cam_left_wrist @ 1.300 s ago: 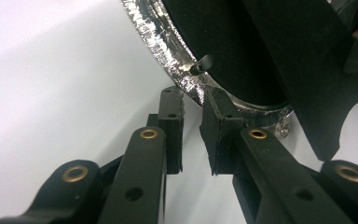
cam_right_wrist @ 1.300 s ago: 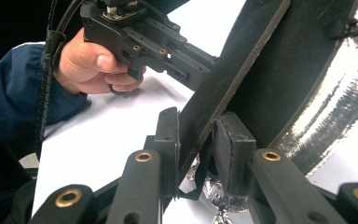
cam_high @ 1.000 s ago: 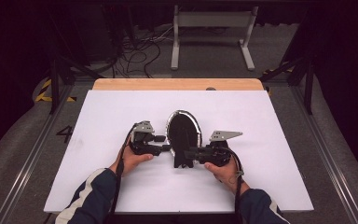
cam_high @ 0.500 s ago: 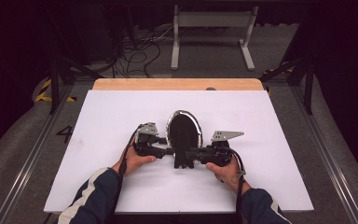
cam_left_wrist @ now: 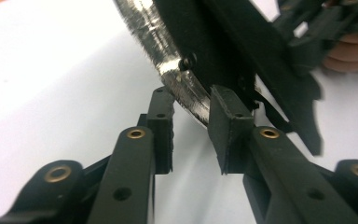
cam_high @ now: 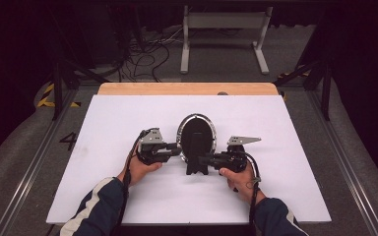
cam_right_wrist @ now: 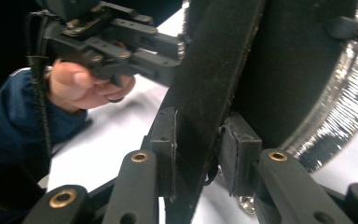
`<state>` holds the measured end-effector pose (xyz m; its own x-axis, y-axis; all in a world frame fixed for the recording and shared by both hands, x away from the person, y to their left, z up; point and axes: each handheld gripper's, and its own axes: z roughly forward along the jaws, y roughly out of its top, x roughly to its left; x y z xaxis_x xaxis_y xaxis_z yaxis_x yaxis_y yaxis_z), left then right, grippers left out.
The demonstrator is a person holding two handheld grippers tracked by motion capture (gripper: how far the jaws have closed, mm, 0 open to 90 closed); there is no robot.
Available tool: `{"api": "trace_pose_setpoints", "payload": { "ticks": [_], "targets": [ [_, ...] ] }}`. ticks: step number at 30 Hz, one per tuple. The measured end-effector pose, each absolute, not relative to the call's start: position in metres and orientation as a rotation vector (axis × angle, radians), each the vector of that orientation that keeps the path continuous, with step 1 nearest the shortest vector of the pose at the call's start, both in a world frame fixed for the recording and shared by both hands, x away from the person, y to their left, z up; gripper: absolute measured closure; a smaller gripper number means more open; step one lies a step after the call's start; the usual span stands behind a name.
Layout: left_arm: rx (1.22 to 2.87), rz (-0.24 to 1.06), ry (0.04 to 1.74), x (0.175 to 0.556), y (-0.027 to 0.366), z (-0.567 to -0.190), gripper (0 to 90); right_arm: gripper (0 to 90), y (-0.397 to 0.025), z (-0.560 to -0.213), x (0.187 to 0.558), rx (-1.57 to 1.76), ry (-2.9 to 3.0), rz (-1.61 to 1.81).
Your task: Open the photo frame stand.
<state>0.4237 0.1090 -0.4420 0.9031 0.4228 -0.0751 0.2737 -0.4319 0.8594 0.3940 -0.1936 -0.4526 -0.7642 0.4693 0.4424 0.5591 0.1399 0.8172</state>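
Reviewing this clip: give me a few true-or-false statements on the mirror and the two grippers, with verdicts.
1. The mirror lies on a white sheet. True.
2. The right gripper is clamped on the mirror's black stand. True.
3. The left gripper holds the stand too. False: its jaws straddle the silver rim, with a gap still showing.
4. The mirror's rim is gold. False: it is silver.
5. Both grippers reach the mirror from opposite sides. True.

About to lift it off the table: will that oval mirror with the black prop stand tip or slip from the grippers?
The mirror looks rigid, likely fragile, with a shiny silver rim that may be slippery for the left gripper. It stands tall on a narrow prop stand, so it probably tips easily. The right gripper pinching the matte stand seems the surer hold.
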Motion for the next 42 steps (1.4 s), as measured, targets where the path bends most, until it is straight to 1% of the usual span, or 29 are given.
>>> {"api": "trace_pose_setpoints", "payload": {
  "ticks": [2,5,8,9,16,21,24,25,27,29,31,36,42],
  "targets": [
    [2.038,0.182,0.503,0.425,0.11,-0.442,74.6,69.6,-0.191,-0.451,0.392,-1.035,-2.327,-1.714],
    [2.024,0.158,0.508,0.426,0.11,-0.443,74.9,70.2,-0.186,-0.45,0.39,-1.028,-2.375,-1.692],
    [2.04,0.135,0.523,0.427,0.108,-0.447,71.1,70.9,-0.185,-0.45,0.39,-1.034,-2.39,-1.695],
    [2.046,0.13,0.535,0.428,0.107,-0.448,69.6,72.5,-0.184,-0.451,0.39,-1.029,-2.395,-1.694],
    [2.04,0.104,0.537,0.431,0.109,-0.451,67.8,77.5,-0.178,-0.449,0.384,-0.976,-2.431,-1.731],
    [2.023,0.093,0.504,0.432,0.107,-0.45,60.4,79.2,-0.176,-0.448,0.382,-0.935,-2.455,-1.731],
    [2.023,0.03,0.516,0.434,0.103,-0.454,50.0,79.7,-0.175,-0.447,0.381,-0.903,-2.48,-1.73],
    [2.015,0.022,0.514,0.435,0.104,-0.455,50.4,79.7,-0.175,-0.446,0.381,-0.889,-2.489,-1.73],
    [2.012,0.005,0.511,0.438,0.104,-0.456,48.2,79.7,-0.175,-0.446,0.381,-0.88,-2.489,-1.733],
    [2.015,0.004,0.502,0.437,0.103,-0.456,48.9,79.7,-0.177,-0.447,0.382,-0.864,-2.482,-1.735],
    [2.012,-0.009,0.488,0.436,0.102,-0.455,54.2,79.7,-0.178,-0.448,0.383,-0.852,-2.477,-1.736],
    [2.018,-0.003,0.468,0.434,0.104,-0.452,59.8,80.7,-0.179,-0.448,0.384,-0.839,-2.486,-1.719],
    [2.008,0.12,0.45,0.425,0.103,-0.443,70.0,80.1,-0.184,-0.449,0.388,-0.897,-2.502,-1.693]
  ]
}}
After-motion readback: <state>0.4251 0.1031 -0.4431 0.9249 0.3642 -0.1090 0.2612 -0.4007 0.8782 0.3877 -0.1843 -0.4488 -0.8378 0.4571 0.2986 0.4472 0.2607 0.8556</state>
